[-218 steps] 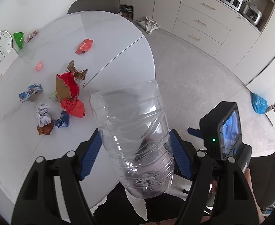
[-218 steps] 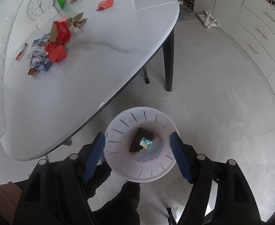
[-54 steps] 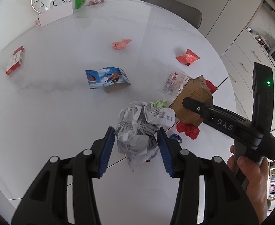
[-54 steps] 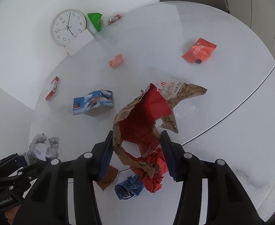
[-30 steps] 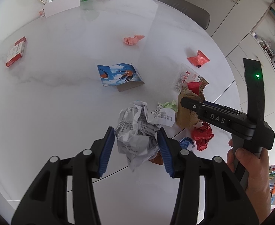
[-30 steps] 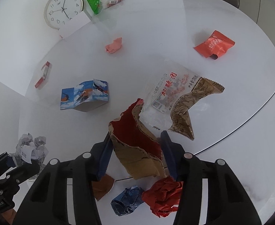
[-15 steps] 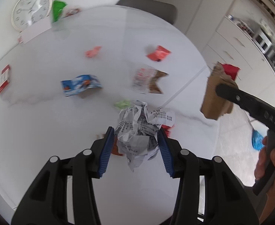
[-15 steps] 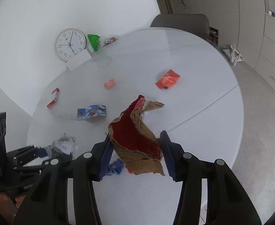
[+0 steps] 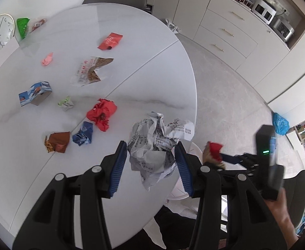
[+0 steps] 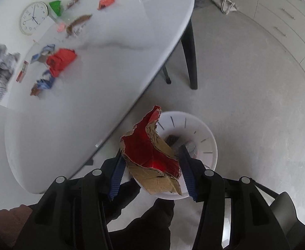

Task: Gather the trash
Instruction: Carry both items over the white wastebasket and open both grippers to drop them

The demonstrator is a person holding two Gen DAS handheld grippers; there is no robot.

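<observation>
So your right gripper (image 10: 152, 175) is sitting right over the white bin (image 10: 208, 145) on the floor beside the table (image 10: 102, 79), with the torn cardboard piece (image 10: 152, 156) (red inside, brown outside) between the blue pads. The jaws have just been opening a bit, but the cardboard hasn't dropped; it looks wedged between the pads, so I'd call it held for now. There's already some trash down in the bin, too blurry to name.

Your left gripper (image 9: 152, 162) is clamped on the crumpled newspaper ball (image 9: 154, 145), hanging over the table's near edge, just beside the bin's rim that peeks out under the tabletop.

So you're at the dump step. Next move, I reckon: spread the right jaws wider so the cardboard falls clean into the bin, it's a big awkward piece and could catch on the rim. Then swing the left one over the opening and let the newspaper go.

Plenty left on the table after that: red crumpled paper (image 9: 102, 114), blue wrapper (image 9: 83, 134), brown wrapper (image 9: 57, 141), the printed carton (image 9: 35, 93), clear snack bag (image 9: 92, 70), red packet (image 9: 110, 41), pink scrap (image 9: 47, 59)
</observation>
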